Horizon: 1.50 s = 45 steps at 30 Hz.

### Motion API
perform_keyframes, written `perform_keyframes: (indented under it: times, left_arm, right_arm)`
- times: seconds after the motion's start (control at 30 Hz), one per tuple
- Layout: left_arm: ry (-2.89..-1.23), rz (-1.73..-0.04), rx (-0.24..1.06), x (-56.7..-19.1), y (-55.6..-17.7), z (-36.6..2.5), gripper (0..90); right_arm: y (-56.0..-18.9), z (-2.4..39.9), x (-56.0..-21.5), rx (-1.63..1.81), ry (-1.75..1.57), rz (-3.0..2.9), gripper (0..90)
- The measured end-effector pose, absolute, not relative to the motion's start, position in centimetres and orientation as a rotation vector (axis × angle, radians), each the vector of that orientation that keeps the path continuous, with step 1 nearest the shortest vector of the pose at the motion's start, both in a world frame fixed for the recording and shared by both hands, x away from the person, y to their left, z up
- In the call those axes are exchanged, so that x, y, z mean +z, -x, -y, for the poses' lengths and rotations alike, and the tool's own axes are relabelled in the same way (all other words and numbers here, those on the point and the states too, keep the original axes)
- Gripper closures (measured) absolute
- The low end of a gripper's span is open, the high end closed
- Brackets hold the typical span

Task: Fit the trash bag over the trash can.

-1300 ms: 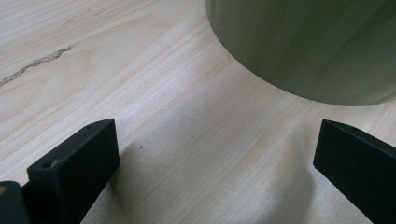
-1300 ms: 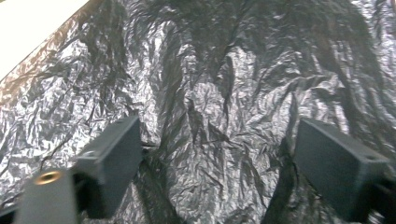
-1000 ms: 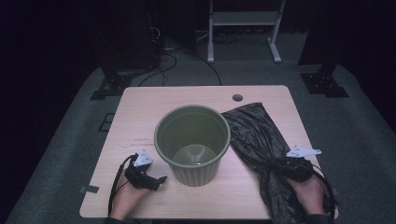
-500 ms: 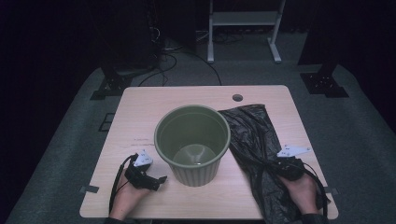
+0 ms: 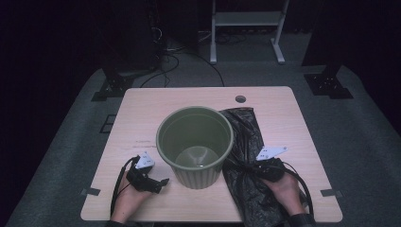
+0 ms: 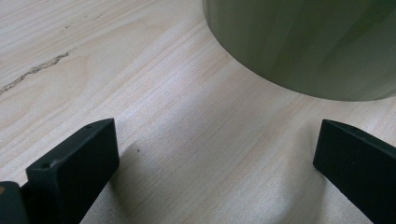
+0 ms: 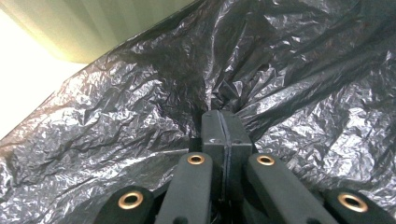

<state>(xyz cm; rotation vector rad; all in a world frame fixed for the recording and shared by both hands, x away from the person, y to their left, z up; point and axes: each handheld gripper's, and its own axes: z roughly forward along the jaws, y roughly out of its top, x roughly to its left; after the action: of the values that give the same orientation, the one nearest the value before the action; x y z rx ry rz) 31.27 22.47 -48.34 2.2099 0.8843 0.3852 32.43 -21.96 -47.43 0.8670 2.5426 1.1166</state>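
The right tool point(image 7: 223, 122) is clenched on the black bag point(image 5: 246, 142); the left tool point(image 6: 210, 158) is released; the green bin point(image 5: 195, 142) stands unlined.

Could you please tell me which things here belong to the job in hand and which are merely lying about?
Belonging to the job:
black plastic bag, pinched in the shut right gripper
green bin
left gripper, open beside the bin

Lying about:
white stand on the floor behind the table
cables on the floor
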Motion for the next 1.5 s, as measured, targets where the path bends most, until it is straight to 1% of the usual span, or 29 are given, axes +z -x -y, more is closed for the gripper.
perform_keyframes:
  times: [0.03, 0.1, 0.13, 0.2, 0.23, 0.3, 0.43, 0.5, 0.67, 0.83, 1.0, 1.27, 1.5]
  left_arm:
    - [-2.210, -0.885, 0.385, -48.3, -31.3, -22.5, 0.0]
    - [-2.209, -0.885, 0.385, -48.3, -31.3, -22.5, 0.0]
    - [-2.210, -0.884, 0.385, -48.3, -31.3, -22.5, 0.0]
    - [-2.210, -0.884, 0.385, -48.3, -31.3, -22.5, 0.0]
    - [-2.210, -0.884, 0.385, -48.3, -31.3, -22.5, 0.0]
    - [-2.210, -0.884, 0.385, -48.3, -31.3, -22.5, 0.0]
    - [-2.210, -0.885, 0.385, -48.3, -31.3, -22.5, 0.0]
    - [-2.210, -0.885, 0.385, -48.3, -31.3, -22.5, 0.0]
    - [-2.210, -0.885, 0.385, -48.3, -31.3, -22.5, 0.0]
    - [-2.210, -0.885, 0.385, -48.3, -31.3, -22.5, 0.0]
    - [-2.210, -0.885, 0.385, -48.3, -31.3, -22.5, 0.0]
    - [-2.210, -0.885, 0.385, -48.3, -31.3, -22.5, 0.0]
    - [-2.210, -0.885, 0.385, -48.3, -31.3, -22.5, 0.0]
  right_arm:
    - [-32.4, 21.9, -47.5, 1.113, -0.866, -2.541, 85.3]
    - [-32.4, 21.9, -47.5, 1.109, -0.890, -2.534, 71.0]
    - [-32.4, 22.1, -47.4, 1.120, -0.906, -2.533, 66.4]
    - [-32.3, 22.6, -47.0, 1.160, -0.940, -2.493, 59.0]
    - [-32.2, 22.9, -46.7, 1.177, -0.946, -2.478, 56.8]
    - [-32.1, 23.5, -46.1, 1.187, -0.983, -2.452, 48.1]
    - [-32.4, 25.2, -45.2, 1.180, -1.074, -2.382, 33.6]
    - [-32.7, 26.2, -45.1, 1.163, -1.120, -2.352, 28.9]
    - [-33.8, 28.4, -46.0, 1.098, -1.229, -2.332, 27.5]
    - [-34.6, 29.3, -47.1, 1.062, -1.302, -2.336, 27.4]
    - [-35.1, 29.0, -47.7, 1.072, -1.305, -2.357, 27.0]
    - [-35.2, 27.8, -47.7, 1.191, -1.277, -2.396, 26.1]
    - [-35.6, 26.9, -48.0, 1.212, -1.275, -2.411, 24.4]
